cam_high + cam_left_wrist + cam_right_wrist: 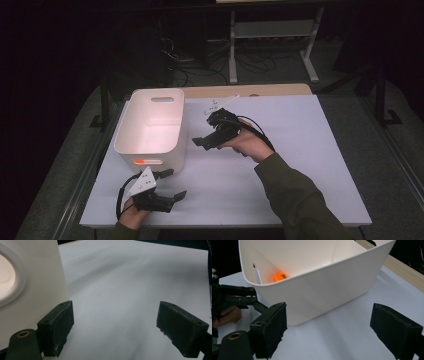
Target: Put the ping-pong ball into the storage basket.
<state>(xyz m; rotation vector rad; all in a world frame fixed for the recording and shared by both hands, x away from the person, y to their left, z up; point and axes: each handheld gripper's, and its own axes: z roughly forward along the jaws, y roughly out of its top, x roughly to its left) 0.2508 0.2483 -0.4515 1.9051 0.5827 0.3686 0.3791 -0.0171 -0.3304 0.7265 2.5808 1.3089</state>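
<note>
A white plastic bin (125, 120) stands at the left of the table, long side running away from me. An orange ball (280, 277) lies inside it, in a near corner by a handle slot; its glow shows through the front slot (146, 161). My right gripper (204, 131) hovers just right of the bin, open and pointing at its side wall (324, 285), with nothing between the jaws (328, 327). Near the front edge my left gripper (175, 183) rests low, open and holding nothing (115, 327), with the bin's front wall (37, 285) beside its left jaw.
A white sheet (280, 165) covers the table, bare to the right of the bin. A wooden strip (250, 90) runs along the far edge. Beyond it lie a dark floor, cables and a white stand (270, 30). The left gripper (239, 298) also appears from the right gripper view.
</note>
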